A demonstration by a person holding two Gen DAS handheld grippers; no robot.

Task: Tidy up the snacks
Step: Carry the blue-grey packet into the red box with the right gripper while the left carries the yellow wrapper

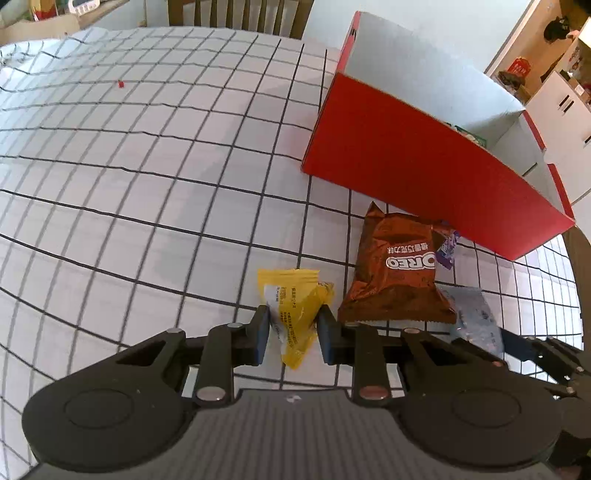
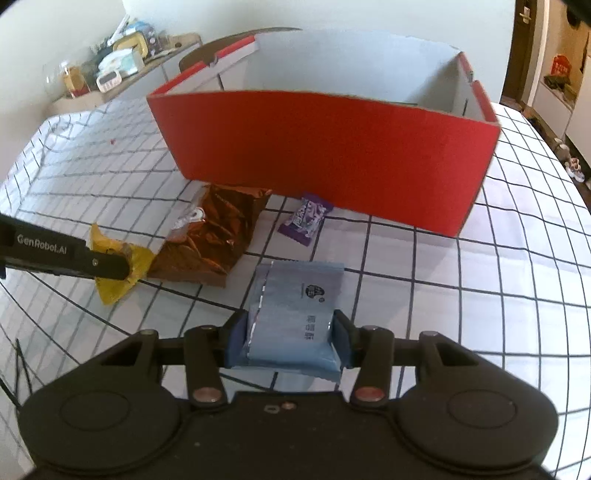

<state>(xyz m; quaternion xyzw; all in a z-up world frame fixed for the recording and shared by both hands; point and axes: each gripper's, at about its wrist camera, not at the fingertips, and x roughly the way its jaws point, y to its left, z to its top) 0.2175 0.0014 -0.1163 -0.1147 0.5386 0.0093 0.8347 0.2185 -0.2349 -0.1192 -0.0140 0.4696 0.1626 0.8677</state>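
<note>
A yellow snack packet (image 1: 291, 295) lies on the checked tablecloth, and my left gripper (image 1: 293, 317) is shut on it, a pad pressing each side. My right gripper (image 2: 290, 332) is shut on a pale blue packet (image 2: 295, 295), gripping its near end. Between the two lies a brown Oreo bag (image 1: 395, 273) with a small purple candy wrapper (image 2: 306, 218) beside it. Both rest against the front wall of an open red cardboard box (image 2: 332, 155). The right wrist view shows the left gripper's fingers (image 2: 107, 264) from the side on the yellow packet (image 2: 114, 288).
Something green (image 1: 469, 134) shows inside the box, mostly hidden by its wall. A tiny red speck (image 1: 120, 85) lies far out on the tablecloth (image 1: 147, 184). A chair back (image 1: 240, 14) stands behind the table, and a cluttered counter (image 2: 118, 70) at the far left.
</note>
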